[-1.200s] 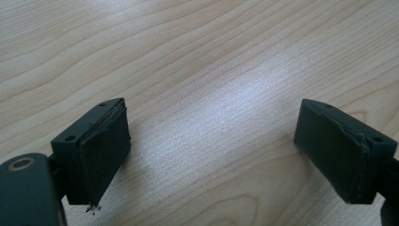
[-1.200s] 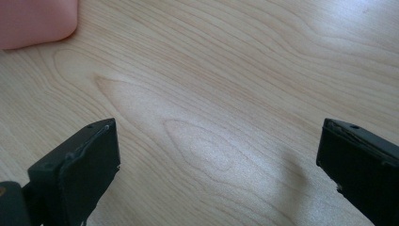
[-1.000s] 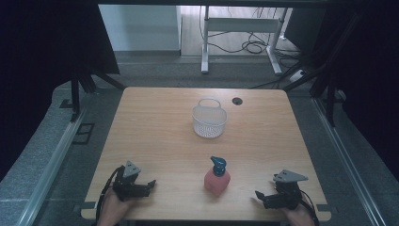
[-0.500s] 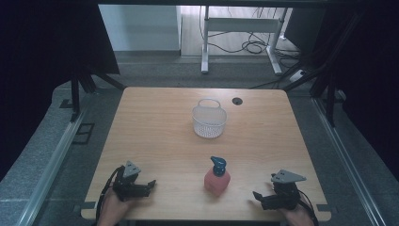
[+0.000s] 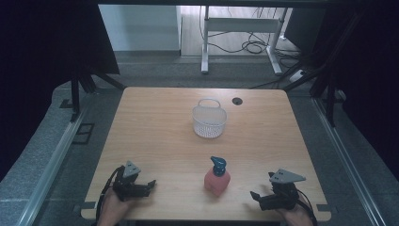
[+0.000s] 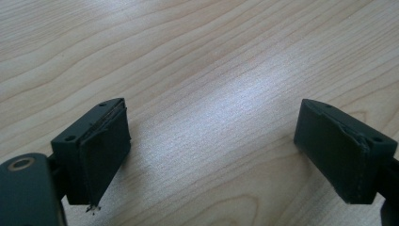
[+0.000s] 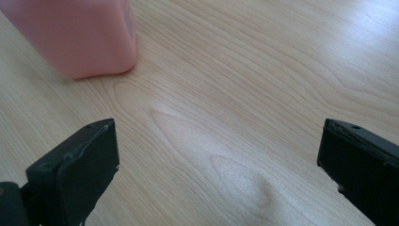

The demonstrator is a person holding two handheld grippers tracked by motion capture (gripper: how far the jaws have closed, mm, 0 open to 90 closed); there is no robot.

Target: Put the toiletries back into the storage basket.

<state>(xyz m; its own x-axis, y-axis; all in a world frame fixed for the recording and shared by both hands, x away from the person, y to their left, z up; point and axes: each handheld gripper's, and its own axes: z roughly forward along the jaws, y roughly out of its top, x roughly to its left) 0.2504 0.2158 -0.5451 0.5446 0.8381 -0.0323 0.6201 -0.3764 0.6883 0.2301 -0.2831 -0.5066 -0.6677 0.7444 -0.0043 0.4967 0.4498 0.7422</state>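
Two tongs rest low at the near edge of the wooden table (image 5: 155,122), both with jaws spread wide and holding nothing. Between them stands a pink pump bottle (image 5: 217,178), nearer the right tongs (image 5: 256,197) than the left tongs (image 5: 149,184). Farther back sits a white mesh basket (image 5: 209,121).

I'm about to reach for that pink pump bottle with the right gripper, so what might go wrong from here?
The pink pump bottle stands upright and free on the table, so a glancing jaw could tip it. The right gripper is open but sits to its side, not around it, so it must realign first. The white basket looks light and may slide if the bottle bumps its rim.
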